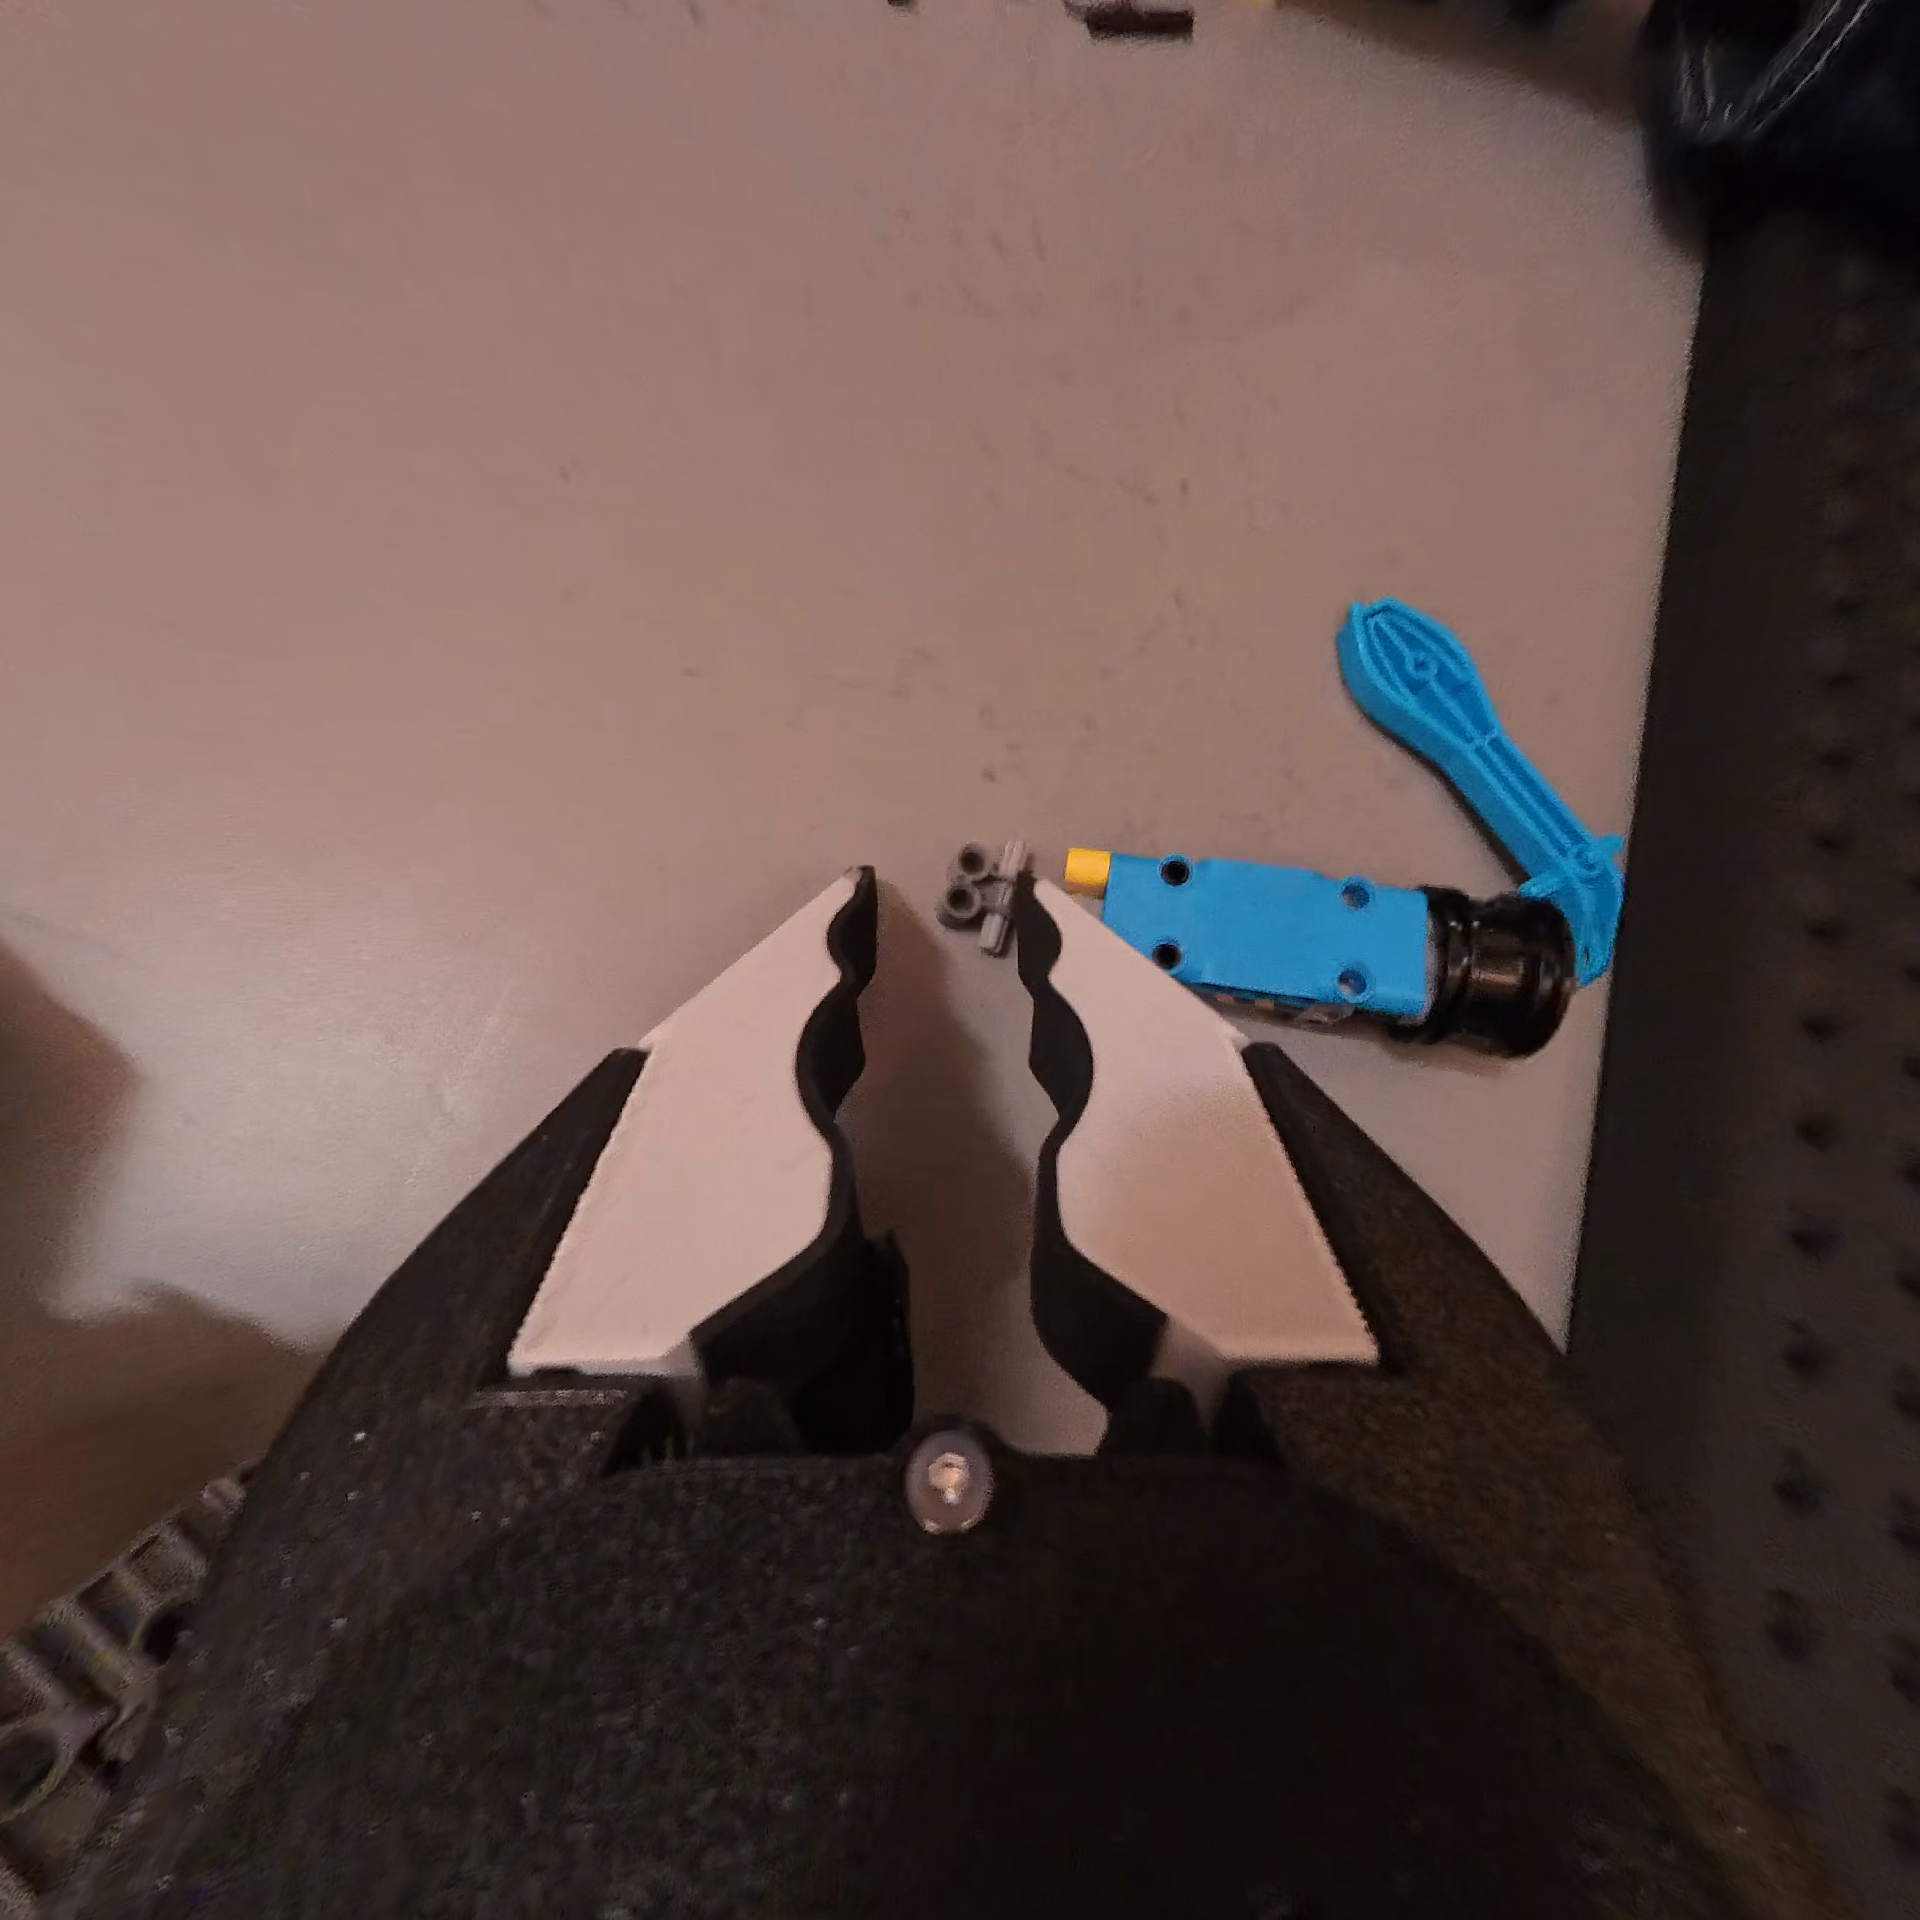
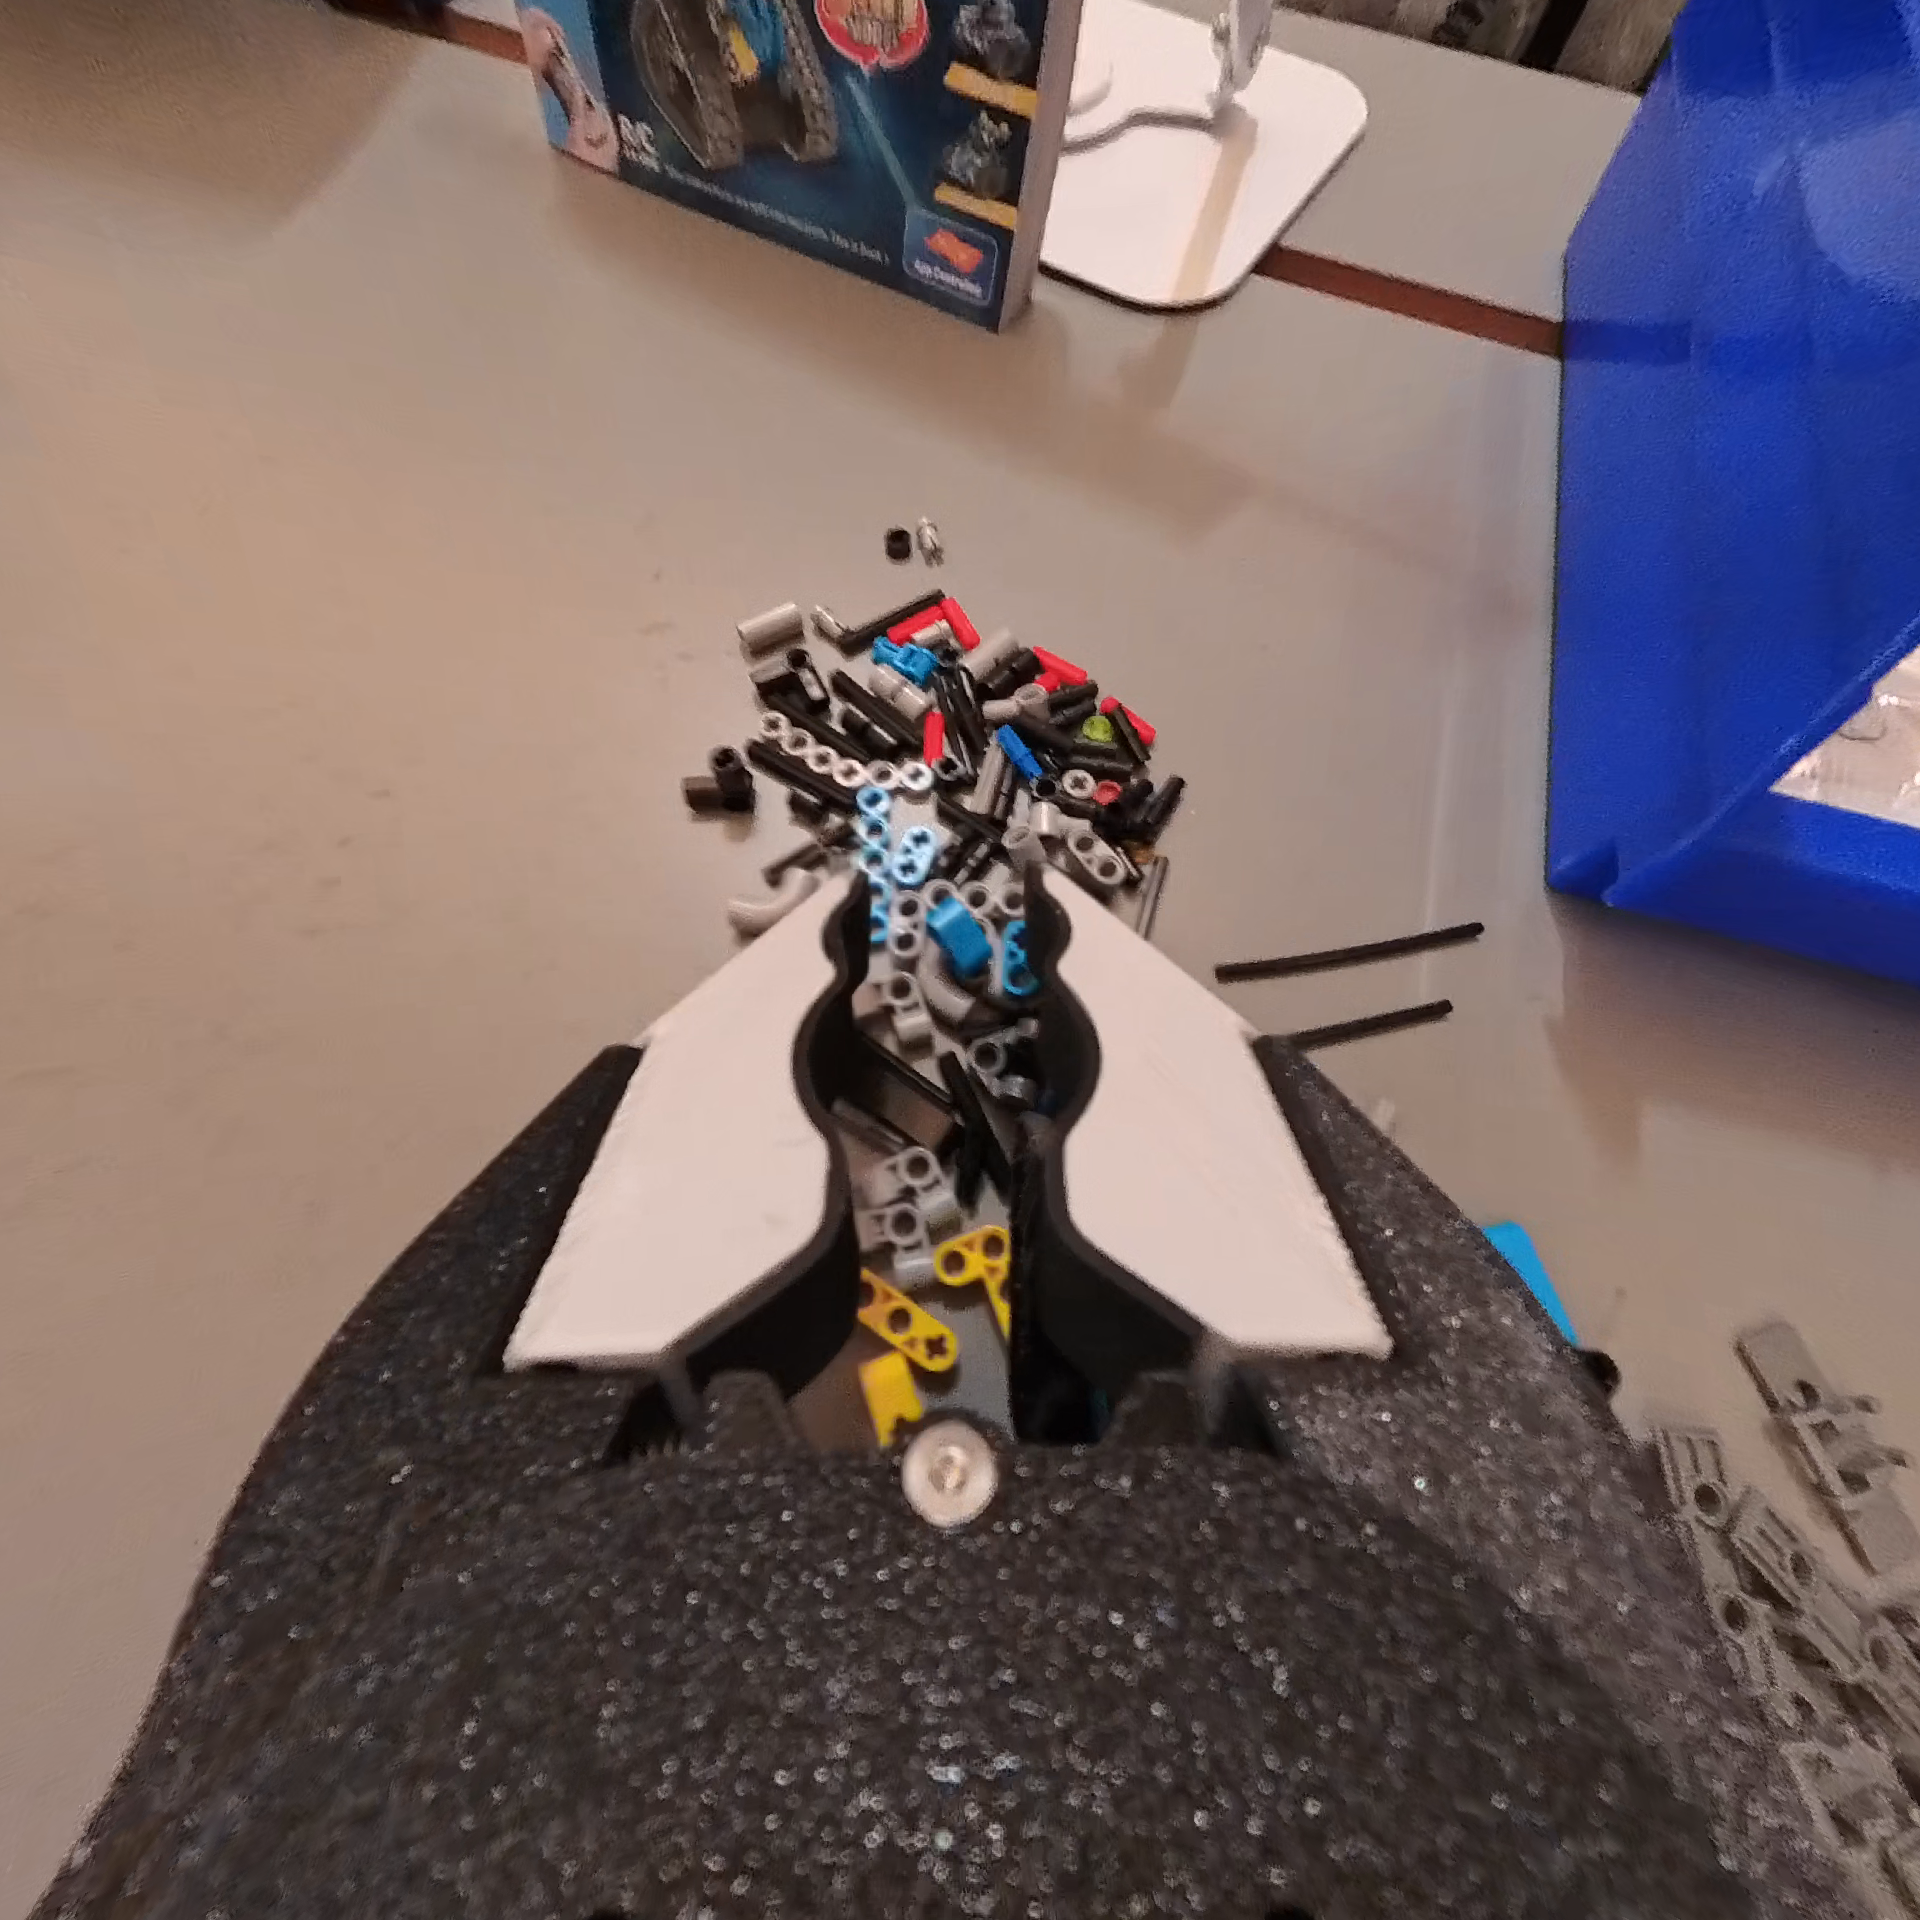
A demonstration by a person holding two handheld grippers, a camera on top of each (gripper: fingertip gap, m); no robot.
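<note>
My left gripper (image 1: 943, 885) is open and empty over the grey table. A small grey connector piece (image 1: 982, 896) lies just beyond its right fingertip. To its right lies a blue motor block (image 1: 1262, 935) with a yellow tip and a black end, and a blue lever tool (image 1: 1475, 758) next to it. My right gripper (image 2: 943, 894) is open and hovers over a pile of small building pieces (image 2: 945, 769) in black, grey, red, blue and yellow. Pieces show between its fingers, and I cannot tell whether it touches them.
A dark perforated frame (image 1: 1787, 935) runs down the right of the left wrist view. In the right wrist view a blue bin (image 2: 1745, 520) stands at the right, a printed box (image 2: 810, 145) at the back, two black axles (image 2: 1351, 977) and grey track links (image 2: 1787, 1558) at lower right. Spacing between my two grippers at the tips: around 30 cm. The blue motor block (image 1: 1262, 935) is about 4 cm from my left fingertips.
</note>
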